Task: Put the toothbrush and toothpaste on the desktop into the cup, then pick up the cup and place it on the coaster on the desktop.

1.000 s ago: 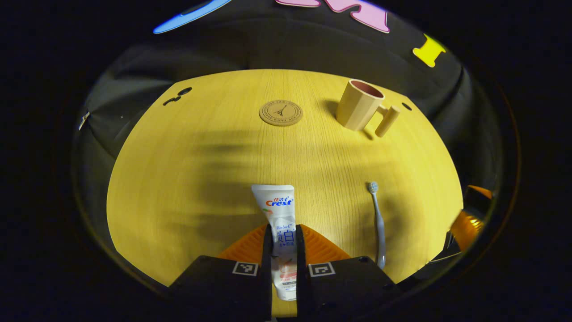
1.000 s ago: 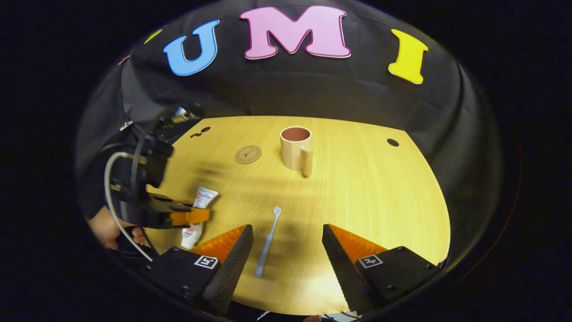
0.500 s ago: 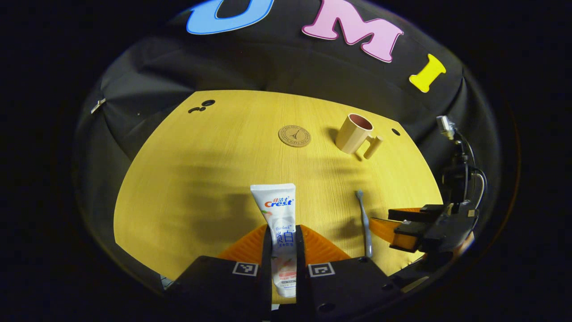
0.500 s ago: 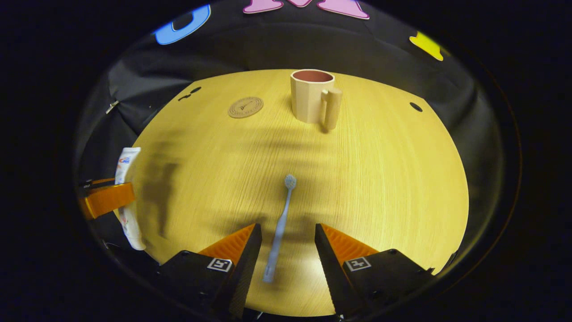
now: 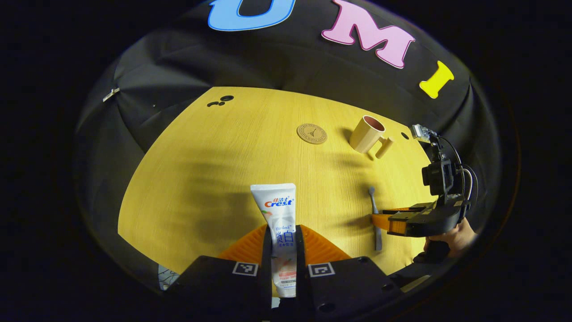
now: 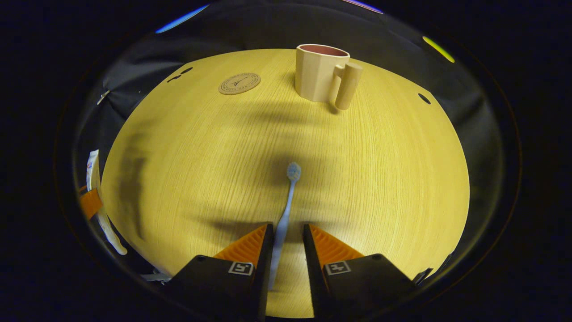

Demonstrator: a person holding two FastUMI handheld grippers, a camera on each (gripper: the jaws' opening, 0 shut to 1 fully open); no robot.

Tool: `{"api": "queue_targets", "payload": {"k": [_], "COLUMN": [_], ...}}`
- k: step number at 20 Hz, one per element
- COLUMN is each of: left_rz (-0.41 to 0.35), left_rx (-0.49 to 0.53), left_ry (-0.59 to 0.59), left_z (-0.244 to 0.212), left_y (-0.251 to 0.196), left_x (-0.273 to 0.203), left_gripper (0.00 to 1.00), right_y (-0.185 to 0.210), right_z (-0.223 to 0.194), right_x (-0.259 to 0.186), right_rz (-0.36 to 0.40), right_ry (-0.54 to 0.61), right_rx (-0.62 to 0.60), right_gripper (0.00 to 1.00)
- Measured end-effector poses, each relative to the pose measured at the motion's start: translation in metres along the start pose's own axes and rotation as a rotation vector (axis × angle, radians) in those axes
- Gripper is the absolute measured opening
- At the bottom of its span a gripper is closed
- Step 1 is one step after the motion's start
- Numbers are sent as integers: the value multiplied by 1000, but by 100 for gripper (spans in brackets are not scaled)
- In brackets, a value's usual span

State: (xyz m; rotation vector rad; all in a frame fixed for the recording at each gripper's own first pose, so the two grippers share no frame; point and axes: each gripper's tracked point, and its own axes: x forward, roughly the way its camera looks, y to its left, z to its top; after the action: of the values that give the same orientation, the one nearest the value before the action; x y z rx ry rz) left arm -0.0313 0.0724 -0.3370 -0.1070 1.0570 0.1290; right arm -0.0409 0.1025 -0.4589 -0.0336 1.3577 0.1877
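Wood-grain desktop (image 6: 380, 179), yellow, round-looking, is our landmark. We see the left gripper (image 5: 283, 250) clamped on the toothpaste (image 5: 279, 219), a flat white plastic tube held above the desk's near edge. The right gripper (image 6: 286, 250) has its ribbed fingers (image 6: 250, 239) close on either side of the toothbrush (image 6: 286, 205); we cannot tell if they touch it yet. Toothbrush is thin, pale blue, lying flat on the near-middle of the desk, bristle head pointing to the far side. The cup (image 6: 319, 71), beige, faceted, with a peg-like handle, stands at the far edge. The coaster (image 6: 239, 83), a round engraved disc, lies well left of it. Versus half a second ago, the right fingers have narrowed around the brush; the toothpaste remains gripped.
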Motion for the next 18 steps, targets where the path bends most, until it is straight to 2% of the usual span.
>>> {"api": "queue_targets", "payload": {"k": [2, 3, 5, 7, 8, 11, 15, 18], "left_rz": [3, 3, -1, -15, -24, -72, -165, -263], "left_rx": [-4, -5, -7, -8, -8, -15, -23, -37], "left_ry": [1, 2, -4, -13, -21, -63, -154, -241], "left_z": [-1, -3, -2, 0, 4, 18, 49, 84], "left_y": [0, 0, -3, -9, -13, -28, -57, -86], "left_x": [1, 1, 2, 1, 1, 3, 0, -7], "left_gripper": [26, 26, 26, 31, 26, 27, 26, 25], "right_y": [3, 3, 5, 4, 4, 2, -9, -14], "right_z": [-1, 0, 0, -1, -1, 3, 32, 59], "right_x": [0, 3, 3, 2, 2, -5, -37, -73], "right_rz": [3, -1, -1, 0, 6, 39, 90, 172], "right_ry": [5, 9, 20, 17, 8, -52, -223, -369], "right_rx": [-17, -24, -16, 2, 10, 32, 92, 138], "right_gripper": [33, 22, 14, 11, 10, 10, 8, 8]}}
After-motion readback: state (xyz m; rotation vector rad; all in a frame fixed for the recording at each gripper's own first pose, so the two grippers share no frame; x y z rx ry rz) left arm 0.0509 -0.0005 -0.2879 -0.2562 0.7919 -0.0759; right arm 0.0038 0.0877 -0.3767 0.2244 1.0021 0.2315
